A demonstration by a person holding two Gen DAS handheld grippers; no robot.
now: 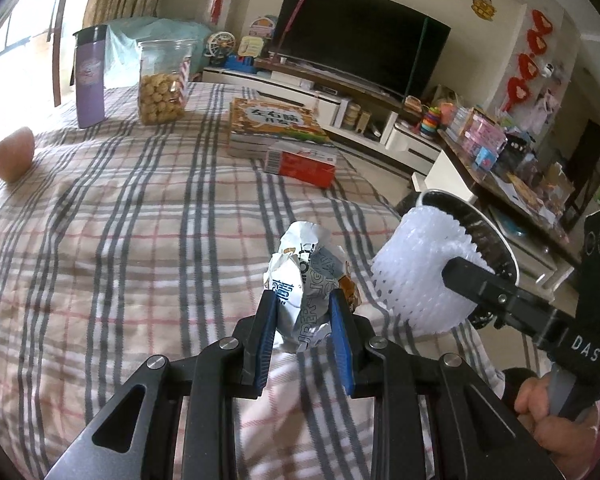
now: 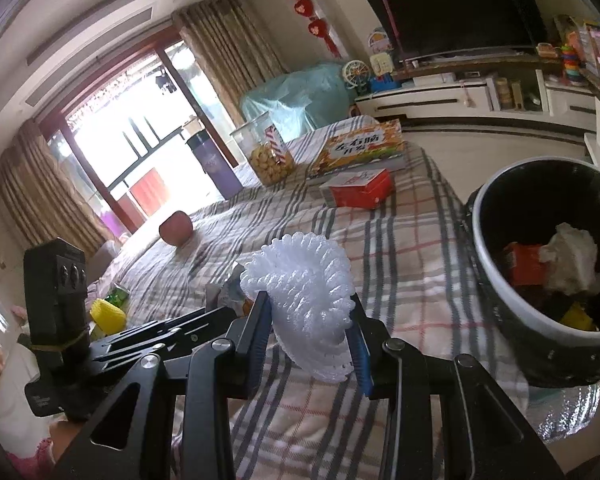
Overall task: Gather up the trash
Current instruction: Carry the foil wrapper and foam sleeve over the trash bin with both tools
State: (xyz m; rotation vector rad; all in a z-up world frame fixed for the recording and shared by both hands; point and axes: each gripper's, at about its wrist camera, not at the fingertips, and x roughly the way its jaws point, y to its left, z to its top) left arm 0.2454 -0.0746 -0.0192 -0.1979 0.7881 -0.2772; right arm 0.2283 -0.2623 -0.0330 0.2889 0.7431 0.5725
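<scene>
My left gripper [image 1: 303, 304] is shut on a crumpled white and silver wrapper [image 1: 306, 276], held above the plaid cloth. My right gripper [image 2: 309, 312] is shut on a white foam fruit net [image 2: 302, 304]; in the left wrist view that foam net [image 1: 420, 268] hangs to the right of the wrapper, in front of the bin [image 1: 488, 232]. The bin [image 2: 496, 292], dark inside with a white rim, stands at the table's right edge and holds a crumpled tissue [image 2: 572, 256], a red carton and other scraps. The left gripper body [image 2: 140, 344] shows at the left of the right wrist view.
On the plaid-covered table [image 1: 120, 240] lie an apple [image 1: 14, 154], a purple tumbler [image 1: 89, 76], a clear jar of snacks [image 1: 162, 84], a boxed set of books [image 1: 276, 128] and a red-and-white carton [image 1: 304, 160]. A yellow foam net [image 2: 108, 314] and a green object sit at the left. A TV cabinet [image 2: 460, 100] stands beyond.
</scene>
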